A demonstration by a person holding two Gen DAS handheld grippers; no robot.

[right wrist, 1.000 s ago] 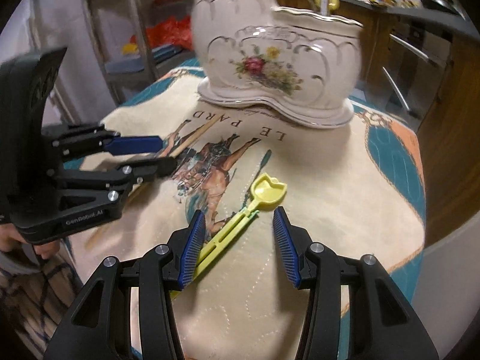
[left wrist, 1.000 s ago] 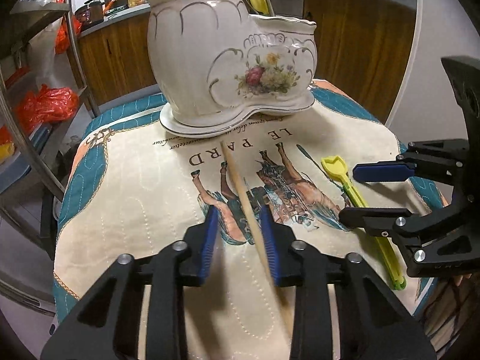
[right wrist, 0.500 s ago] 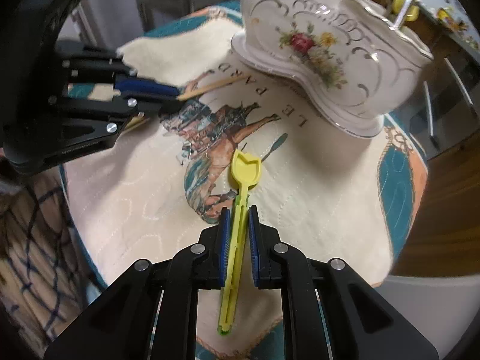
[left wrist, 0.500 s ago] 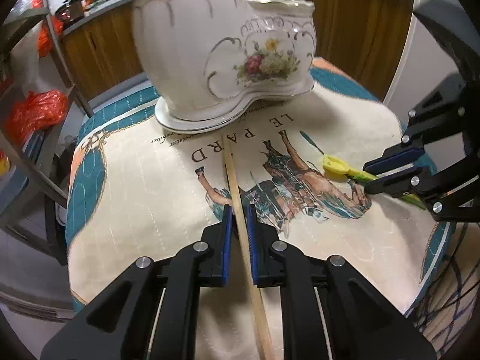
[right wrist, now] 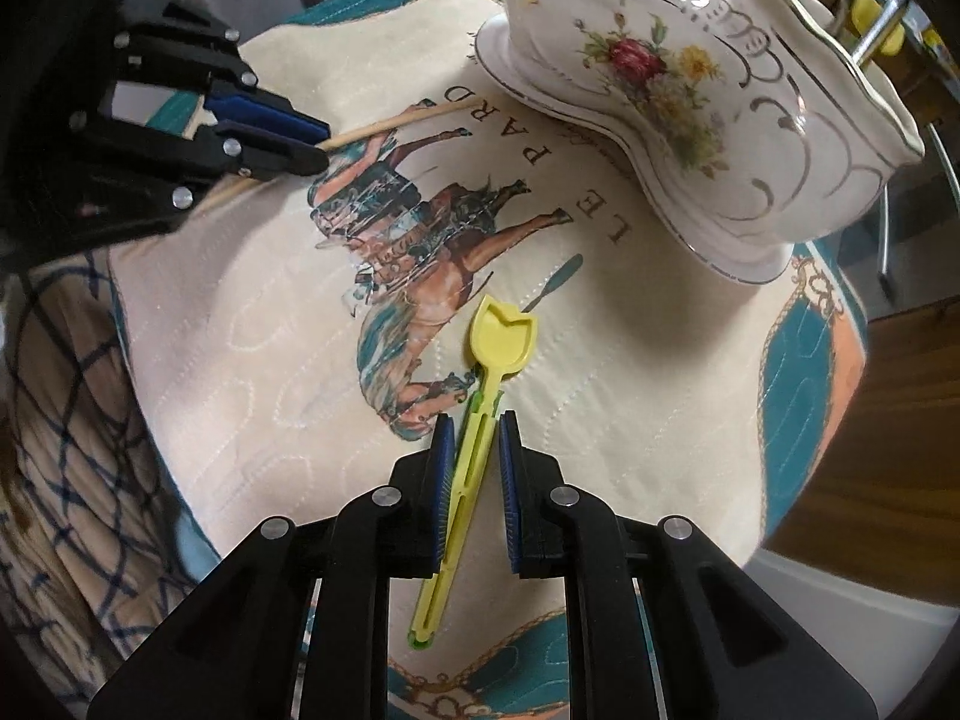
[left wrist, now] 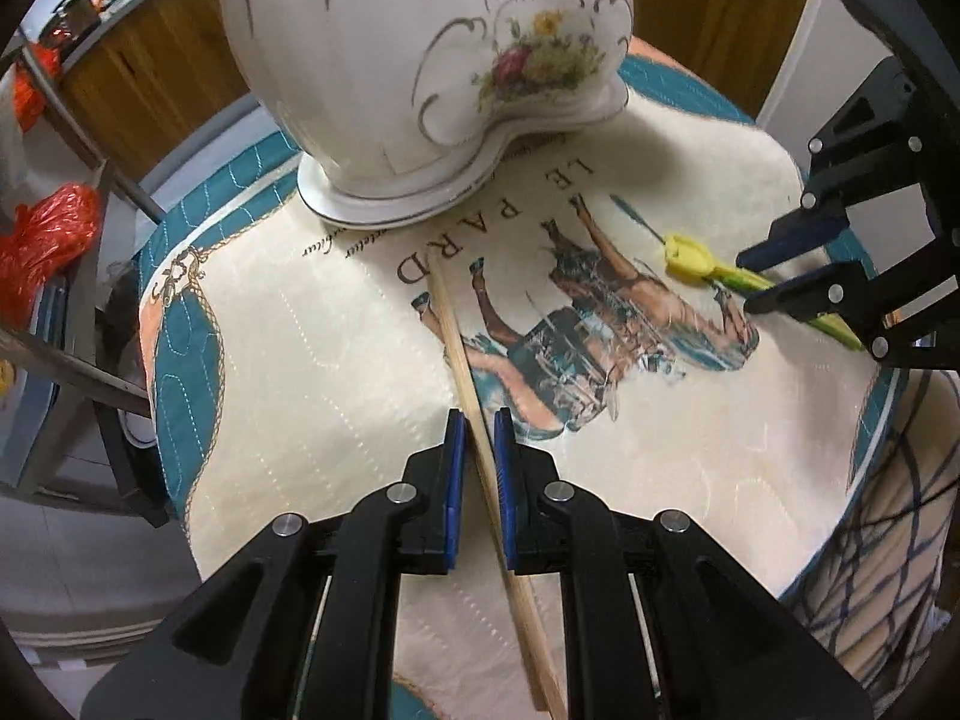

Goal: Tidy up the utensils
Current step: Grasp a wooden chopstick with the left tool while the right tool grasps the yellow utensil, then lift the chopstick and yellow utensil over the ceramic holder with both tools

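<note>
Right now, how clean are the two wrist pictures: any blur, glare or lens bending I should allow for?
Left wrist view: strong fisheye bending with dark corners; the white holder looks slightly soft, the wooden chopstick sharp. Right wrist view: the same curvature; bright glare on the holder's glaze; the yellow spoon is crisp and throws a soft shadow on the cloth.

A holder [left wrist: 420, 72] stands on the cloth [left wrist: 312, 372] at the far side of the worktop. Before it, a stick [left wrist: 465, 372] lies to the left between the pads of the left claw [left wrist: 478, 420], and a spoon [right wrist: 480, 396] lies to the right inside the right claw [right wrist: 472, 420].
</note>
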